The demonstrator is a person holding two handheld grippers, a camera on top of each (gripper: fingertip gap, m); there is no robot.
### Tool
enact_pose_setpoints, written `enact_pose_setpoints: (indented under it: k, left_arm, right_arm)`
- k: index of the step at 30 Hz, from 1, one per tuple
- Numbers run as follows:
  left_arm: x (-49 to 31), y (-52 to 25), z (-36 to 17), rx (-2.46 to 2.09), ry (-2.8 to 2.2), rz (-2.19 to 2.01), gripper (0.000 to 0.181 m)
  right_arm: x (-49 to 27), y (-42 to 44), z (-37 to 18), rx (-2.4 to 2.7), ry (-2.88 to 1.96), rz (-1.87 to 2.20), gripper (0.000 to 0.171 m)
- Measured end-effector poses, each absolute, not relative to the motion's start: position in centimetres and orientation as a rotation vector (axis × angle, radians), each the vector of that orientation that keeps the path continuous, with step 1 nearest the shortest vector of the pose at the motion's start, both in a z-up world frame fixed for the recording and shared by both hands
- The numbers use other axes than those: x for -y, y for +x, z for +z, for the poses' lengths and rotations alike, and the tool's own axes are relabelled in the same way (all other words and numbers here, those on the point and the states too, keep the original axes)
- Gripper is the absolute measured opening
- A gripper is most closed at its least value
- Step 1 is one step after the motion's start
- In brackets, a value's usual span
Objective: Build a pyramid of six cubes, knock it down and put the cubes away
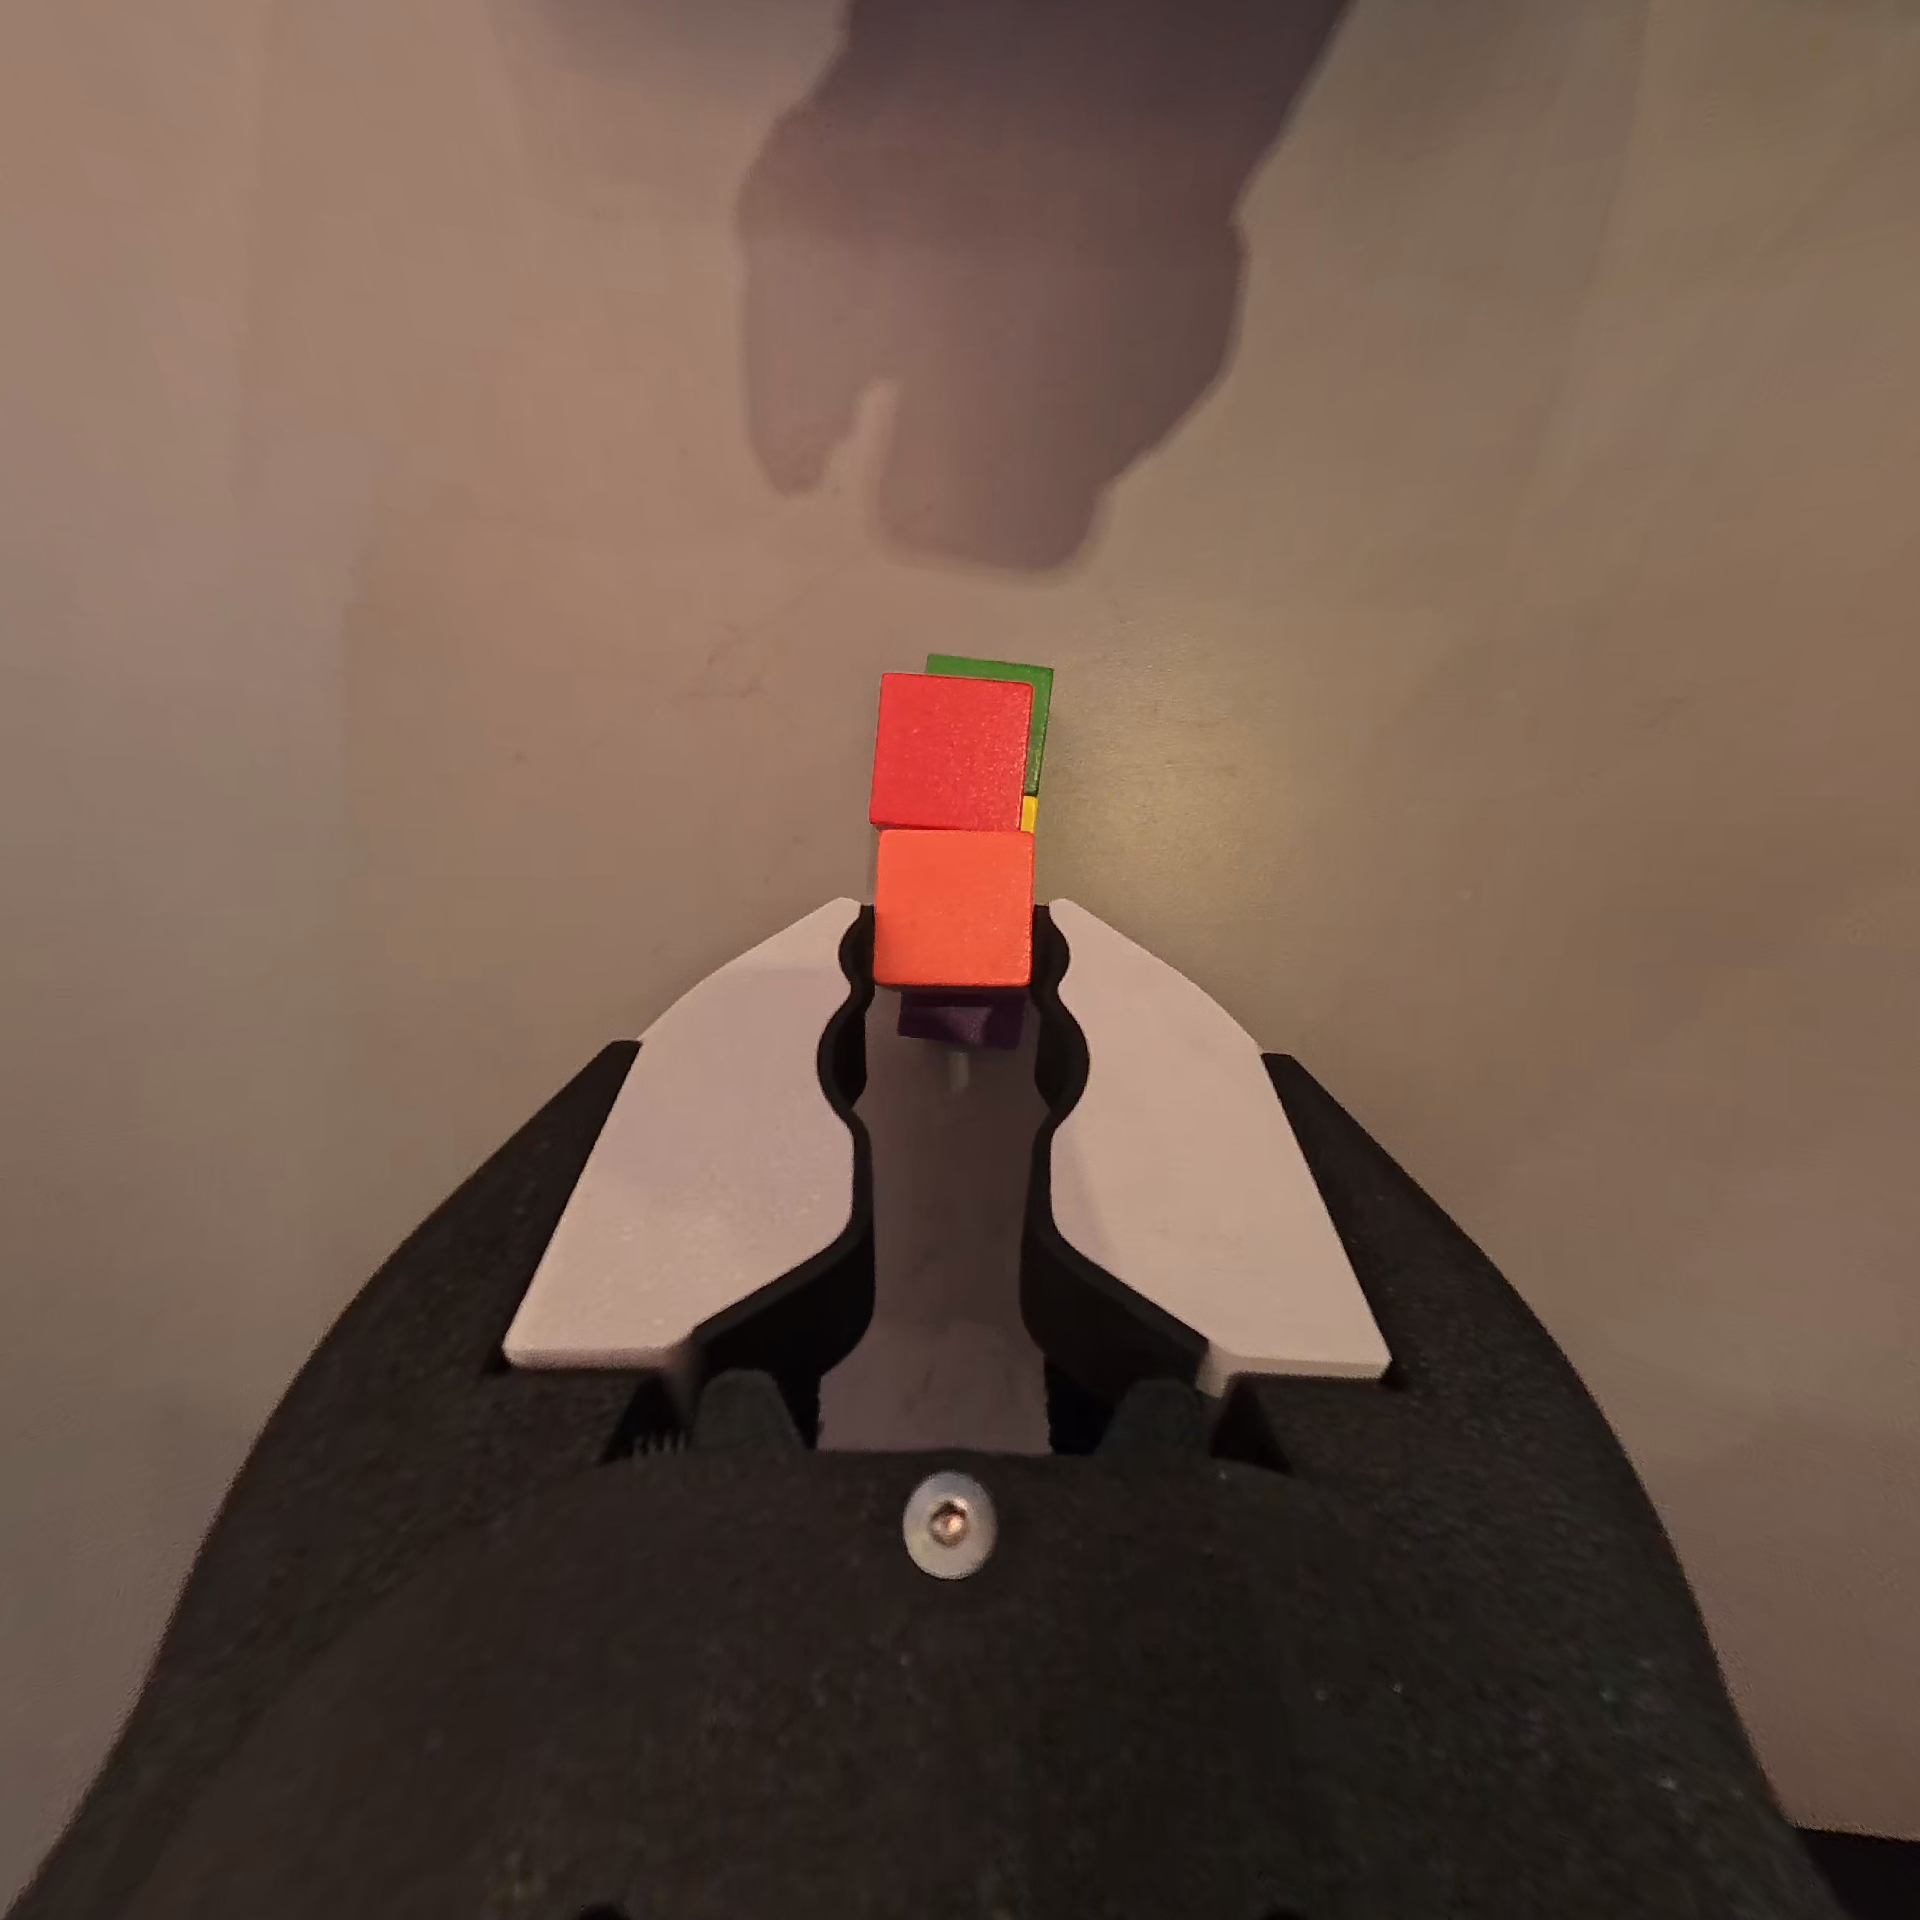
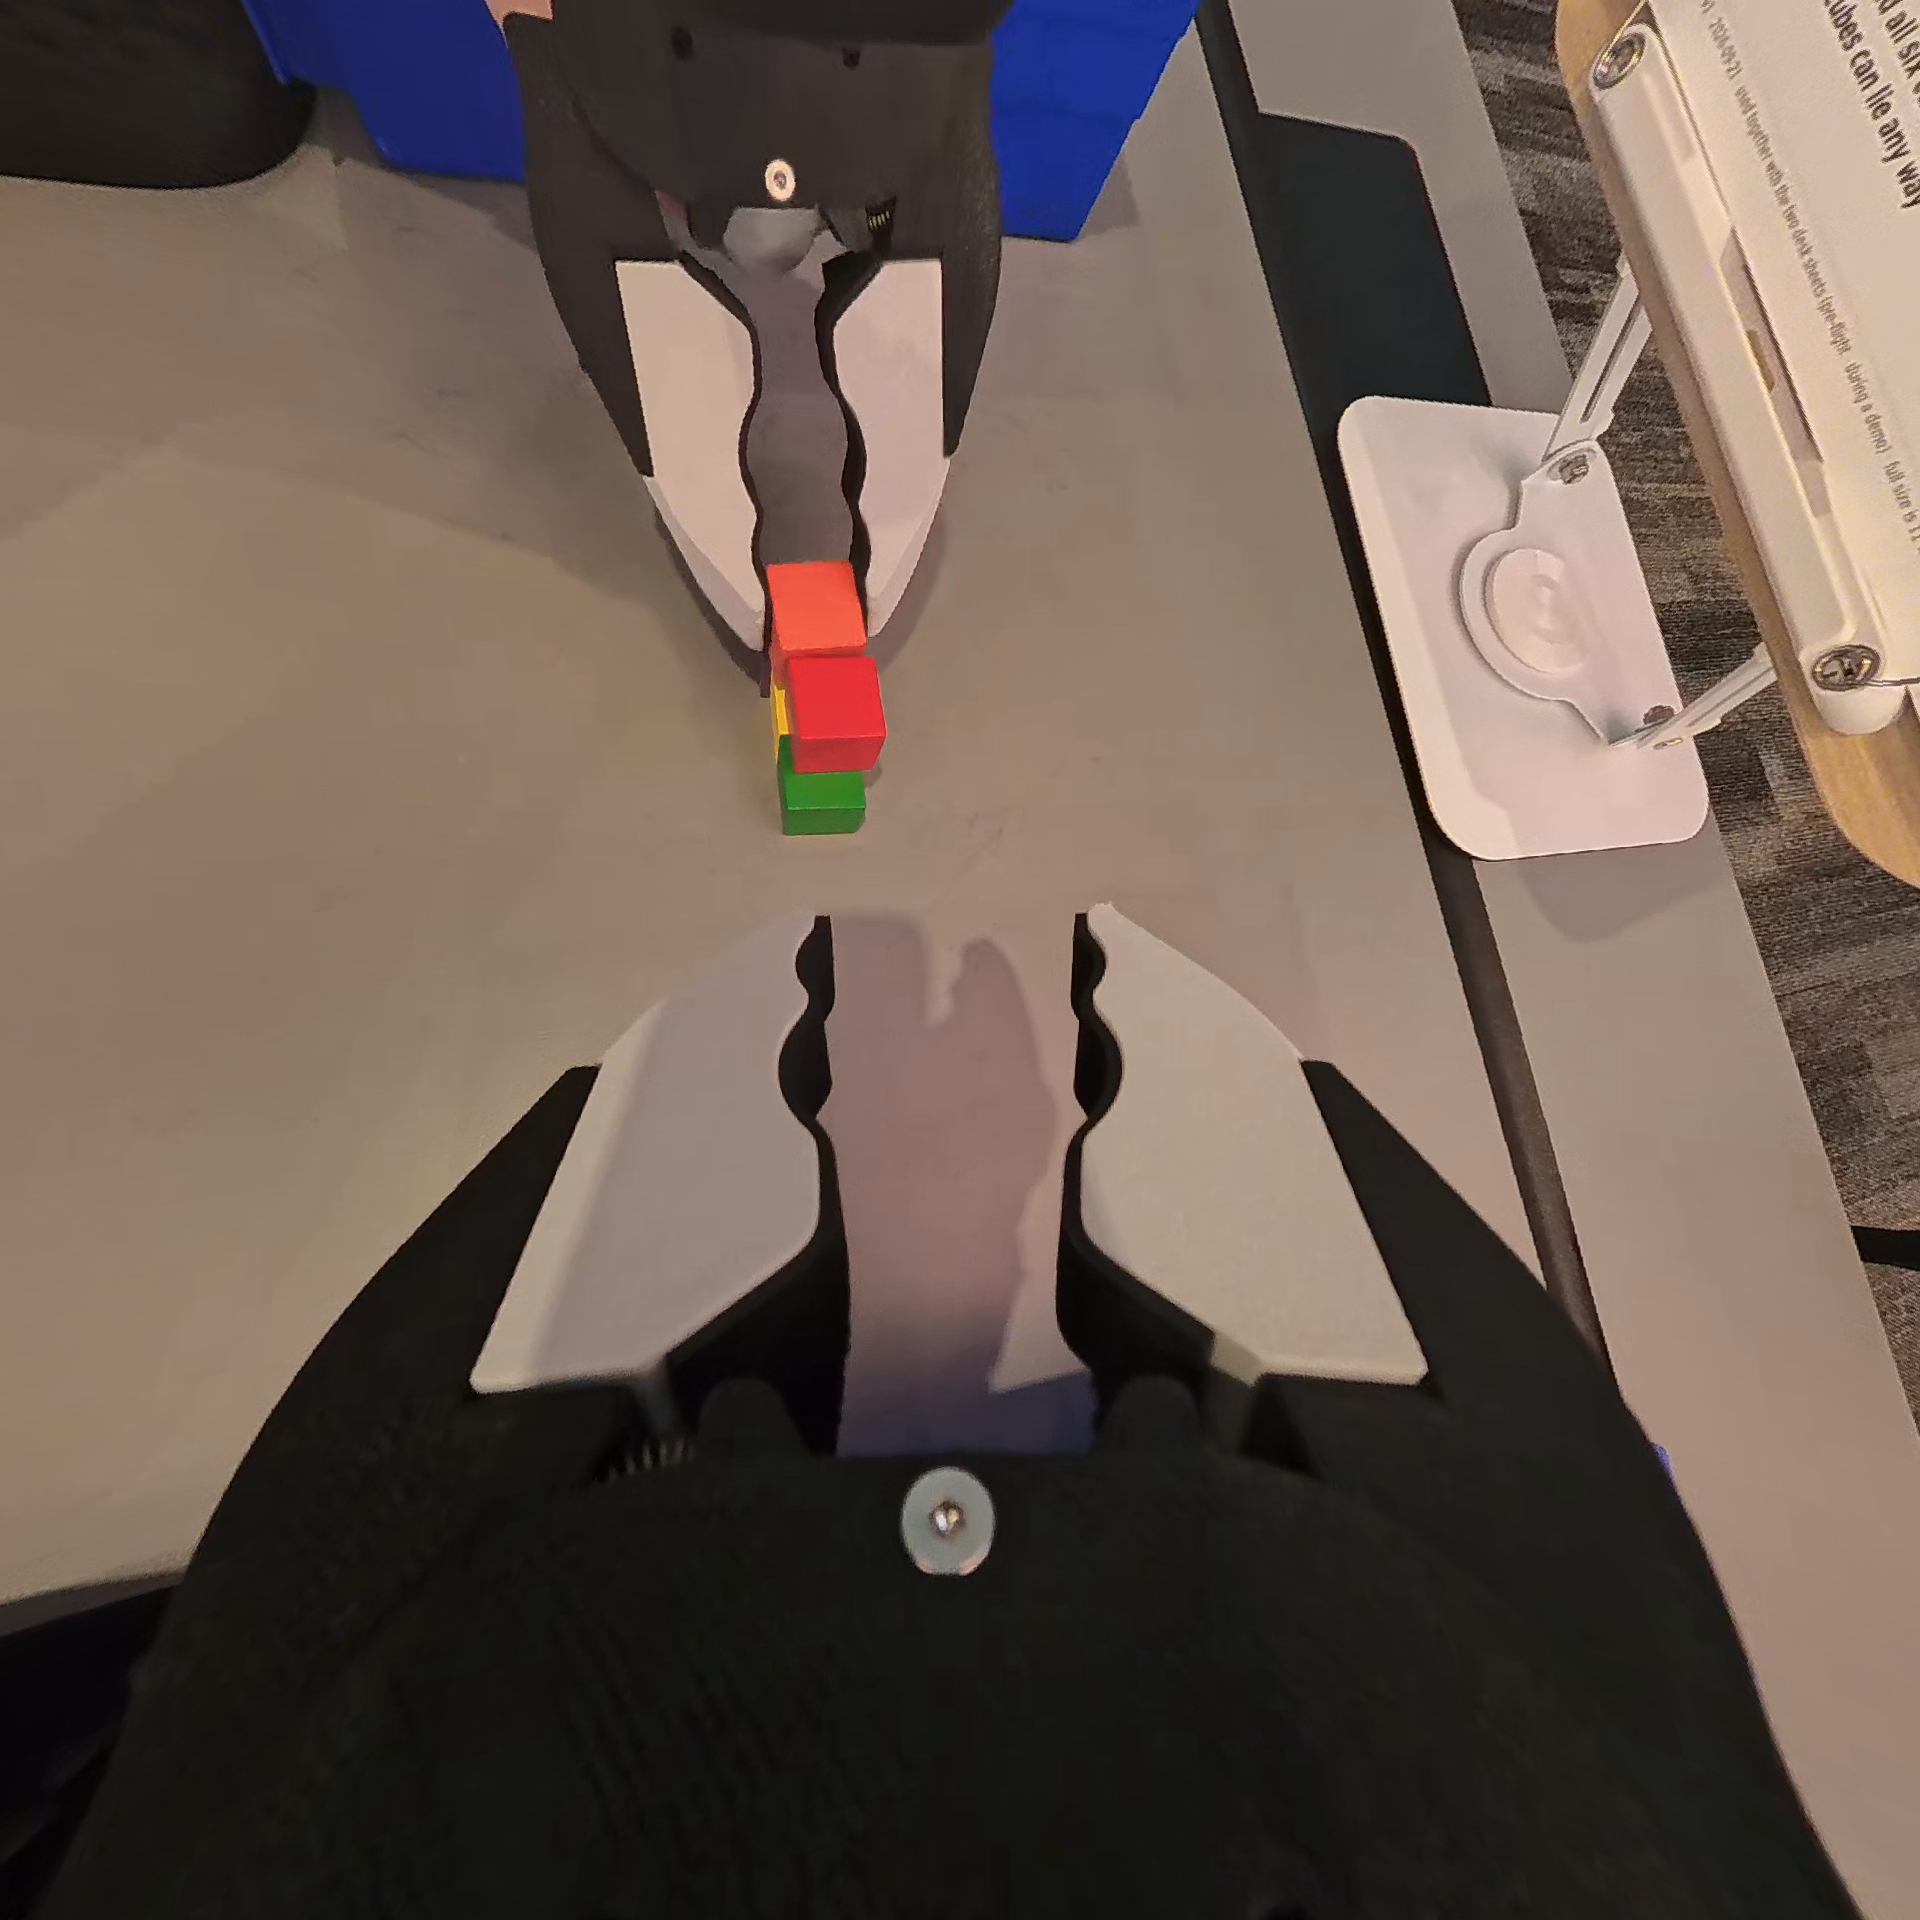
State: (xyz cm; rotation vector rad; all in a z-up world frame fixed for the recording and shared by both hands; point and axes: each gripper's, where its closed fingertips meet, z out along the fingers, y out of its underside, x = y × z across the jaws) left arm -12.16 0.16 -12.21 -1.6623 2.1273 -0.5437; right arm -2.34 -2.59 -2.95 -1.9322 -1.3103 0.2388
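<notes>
Presently we find the left gripper (image 1: 954, 914) closed on a glossy orange wooden cube (image 1: 954, 909), its white fingers (image 1: 727, 1122) pressing the cube's two sides. Seen from the right wrist view, that same gripper (image 2: 816, 613) reaches in from the far side of the grey tabletop (image 2: 312, 831) and holds the orange cube (image 2: 818, 608) at the far end of the upper tier of a small stack.

Just beside the orange cube, on its near side in the right wrist view, sits a red wooden cube (image 2: 836, 712), also raised on the upper tier. Below them we note a green cube (image 2: 822, 800) resting on the table at the near end, a sliver of a yellow cube (image 2: 778, 712) under the red one, and, in the left wrist view, a purple cube (image 1: 951, 1018) partly hidden beneath the orange one. We cannot tell whether a sixth cube stands in the stack.

The right gripper (image 2: 951, 925) hovers near the stack with its fingers parted and nothing between them, well short of the green cube.

A blue plastic bin (image 2: 1081, 114) stands at the far edge of the table behind the left gripper; its contents are out of sight. To the right, a white stand base (image 2: 1434, 623) carries a tilted board with a printed sheet (image 2: 1808, 208).
</notes>
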Motion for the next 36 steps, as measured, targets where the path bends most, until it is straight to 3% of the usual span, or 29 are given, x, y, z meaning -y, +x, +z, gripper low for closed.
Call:
enact_pose_setpoints:
  k: [14,24,27,31,34,36]
  left_arm:
    - [-0.3,-12.2,-12.8,-2.121,-1.678,-0.56,0.029]
    - [-0.6,-12.9,-12.0,-2.129,-1.677,-0.529,0.047]
    - [-1.2,-13.1,-8.8,-2.034,-1.647,-0.566,0.046]
    - [-3.1,-15.5,-0.2,-1.734,-1.559,-0.684,0.042]
    - [-7.0,-20.4,5.9,-1.387,-1.536,-0.717,0.042]
    - [-10.1,-24.6,7.8,-1.17,-1.552,-0.673,0.031]
  right_arm:
    - [2.5,-2.1,-3.2,1.31,-1.945,0.235,0.045]
    - [2.6,-2.5,-3.8,1.334,-1.959,0.242,0.045]
    - [2.7,-2.6,-3.9,1.342,-1.959,0.244,0.045]
    - [2.9,-2.9,-3.9,1.343,-1.942,0.266,0.045]
    - [2.8,-2.8,-3.8,1.328,-1.94,0.278,0.045]
    - [2.7,-2.9,-3.7,1.319,-1.937,0.292,0.045]
